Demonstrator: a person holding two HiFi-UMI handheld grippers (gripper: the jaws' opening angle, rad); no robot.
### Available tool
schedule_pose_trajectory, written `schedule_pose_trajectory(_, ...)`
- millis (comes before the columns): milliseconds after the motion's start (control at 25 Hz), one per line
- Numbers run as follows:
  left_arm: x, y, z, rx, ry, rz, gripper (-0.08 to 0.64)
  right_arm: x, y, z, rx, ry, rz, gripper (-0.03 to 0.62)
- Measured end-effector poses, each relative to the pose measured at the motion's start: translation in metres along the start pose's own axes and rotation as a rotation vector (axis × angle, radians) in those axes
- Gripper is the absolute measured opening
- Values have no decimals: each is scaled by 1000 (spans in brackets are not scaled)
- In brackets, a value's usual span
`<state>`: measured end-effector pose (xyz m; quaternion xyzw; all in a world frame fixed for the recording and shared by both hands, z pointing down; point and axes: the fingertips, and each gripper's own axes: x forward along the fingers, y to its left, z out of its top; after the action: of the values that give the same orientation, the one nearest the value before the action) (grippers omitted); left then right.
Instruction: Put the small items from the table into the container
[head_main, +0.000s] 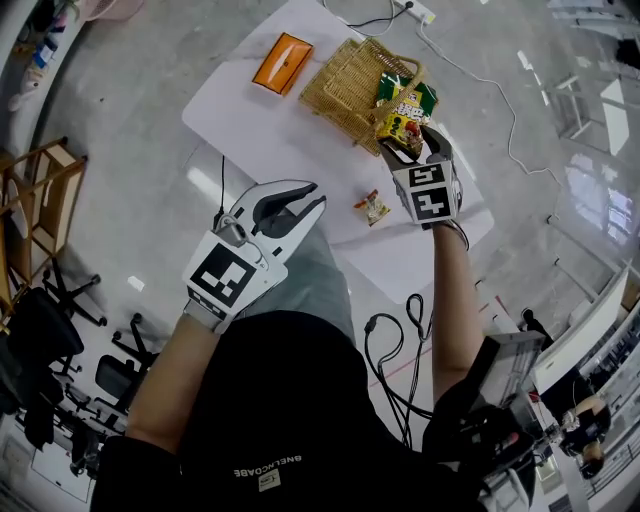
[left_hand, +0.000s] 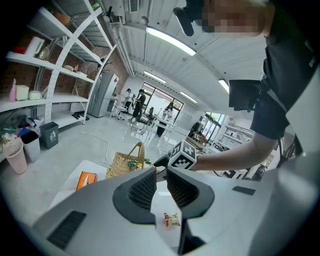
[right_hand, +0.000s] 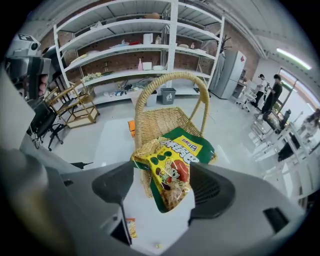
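Observation:
On the white table (head_main: 250, 130) stands a wicker basket (head_main: 350, 80) with a green bag (head_main: 412, 95) inside it. A yellow snack bag (head_main: 398, 125) droops over the basket's near rim, between the wide-apart jaws of my right gripper (head_main: 412, 140). In the right gripper view that yellow bag (right_hand: 167, 170) hangs between the jaws, which stand open; the left pad is clear of it. My left gripper (head_main: 318, 195) hovers at the table's near edge, jaws a narrow gap apart and empty. A small snack packet (head_main: 372, 207) lies on the table between the two grippers.
An orange packet (head_main: 283, 62) lies on the table left of the basket. Black cables (head_main: 395, 340) run across the floor below the table's near edge. A wooden chair (head_main: 35, 200) and black office chairs (head_main: 60, 300) stand at the left.

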<state>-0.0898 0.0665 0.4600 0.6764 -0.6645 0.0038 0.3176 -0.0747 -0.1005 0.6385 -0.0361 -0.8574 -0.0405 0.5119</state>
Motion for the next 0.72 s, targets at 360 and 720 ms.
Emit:
schedule_pose_trajectory(360, -8, -21, 0, 28, -18, -19, 46, -34, 6, 3, 29, -66, -31, 333)
schedule_pose_trajectory(720, -8, -50, 5, 81, -24, -65, 46, -101, 19, 19, 98, -211, -74, 328)
